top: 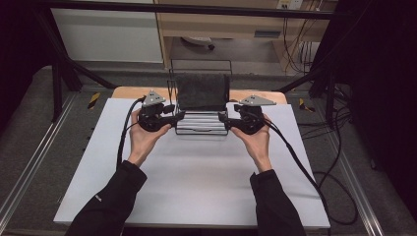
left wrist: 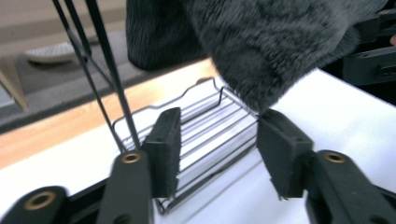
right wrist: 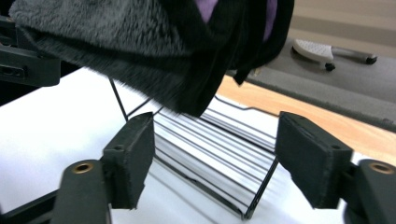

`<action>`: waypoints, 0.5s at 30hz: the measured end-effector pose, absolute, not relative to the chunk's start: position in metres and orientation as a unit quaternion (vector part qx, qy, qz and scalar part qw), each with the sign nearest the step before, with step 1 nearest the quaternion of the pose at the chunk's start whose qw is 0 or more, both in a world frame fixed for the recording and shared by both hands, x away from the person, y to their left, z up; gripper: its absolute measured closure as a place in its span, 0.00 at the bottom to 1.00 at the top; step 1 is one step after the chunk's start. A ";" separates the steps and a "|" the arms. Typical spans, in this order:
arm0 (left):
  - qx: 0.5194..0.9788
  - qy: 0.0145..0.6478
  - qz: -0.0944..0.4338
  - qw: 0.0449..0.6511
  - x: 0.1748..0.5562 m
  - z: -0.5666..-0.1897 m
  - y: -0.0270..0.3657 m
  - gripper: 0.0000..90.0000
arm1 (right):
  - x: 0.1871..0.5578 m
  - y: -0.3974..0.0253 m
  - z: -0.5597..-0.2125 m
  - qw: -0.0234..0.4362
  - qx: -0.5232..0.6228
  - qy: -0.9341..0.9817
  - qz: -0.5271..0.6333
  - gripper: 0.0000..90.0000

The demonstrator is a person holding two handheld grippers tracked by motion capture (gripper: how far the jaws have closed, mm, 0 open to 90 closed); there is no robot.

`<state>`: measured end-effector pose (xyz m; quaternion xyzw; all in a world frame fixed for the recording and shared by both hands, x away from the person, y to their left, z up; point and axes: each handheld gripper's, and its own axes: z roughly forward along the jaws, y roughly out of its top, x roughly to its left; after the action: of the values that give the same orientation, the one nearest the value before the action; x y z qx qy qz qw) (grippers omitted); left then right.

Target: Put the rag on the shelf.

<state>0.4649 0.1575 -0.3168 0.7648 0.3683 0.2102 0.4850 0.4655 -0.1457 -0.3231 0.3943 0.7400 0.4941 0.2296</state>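
White tabletop carries one black wire rack at its far middle edge, with wood trim showing behind it. One dark grey fleecy cloth is draped over the rack's upright frame, hanging above the slatted base; a purple lining shows in the right gripper view. Two grippers flank the rack: left gripper at its left end, right gripper at its right end. Both sets of fingers are spread, pinching nothing; cloth corners hang just ahead of them. One cable trails from each gripper.
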 end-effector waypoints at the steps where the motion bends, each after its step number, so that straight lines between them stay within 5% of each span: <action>1: 0.764 0.370 0.208 0.486 0.465 -0.318 0.158 0.52 | 0.465 -0.146 -0.325 0.228 0.396 0.740 0.494 0.29; 15: 0.780 0.364 0.193 0.471 0.451 -0.314 0.164 0.31 | 0.445 -0.160 -0.312 0.210 0.379 0.735 0.521 0.11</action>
<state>0.4514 0.1643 -0.3139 0.7802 0.3638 0.1934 0.4708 0.4446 -0.1601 -0.3122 0.3795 0.7354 0.5205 0.2101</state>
